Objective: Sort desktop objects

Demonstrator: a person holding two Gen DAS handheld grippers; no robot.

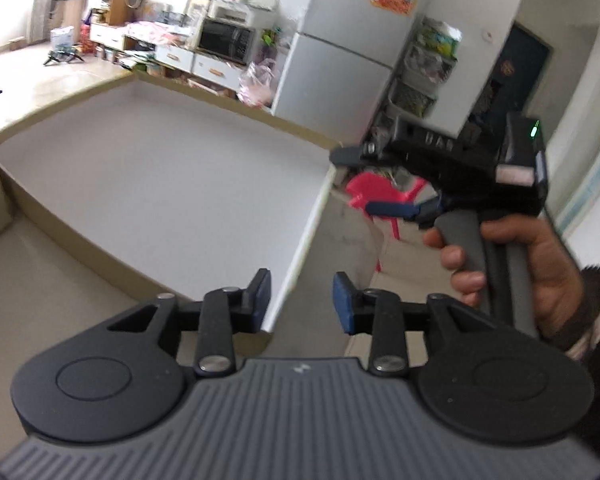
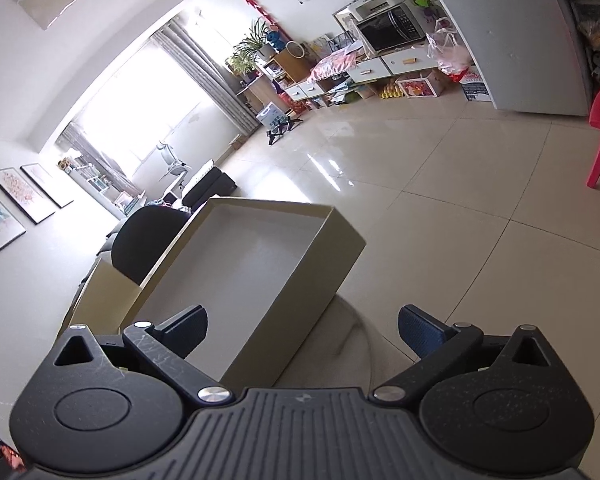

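Both tongs sit empty: your left tongs (image 1: 302,300) stand narrowly parted over the near corner of the box (image 1: 160,184), your right tongs (image 2: 302,334) gape wide above the same box's near end. Right hand (image 1: 540,272) grips its handle beside the box. One box shows, open-topped cardboard, nothing inside. It looks light and stiff but thin-walled, so I'd pinch a side wall near a corner, gently. No desktop objects to sort appear in either view.

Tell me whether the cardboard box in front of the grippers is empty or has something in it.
Empty, as far as shown: the cardboard box has no lid, and both views show only its bare white floor; the near corner is hidden behind the right gripper.
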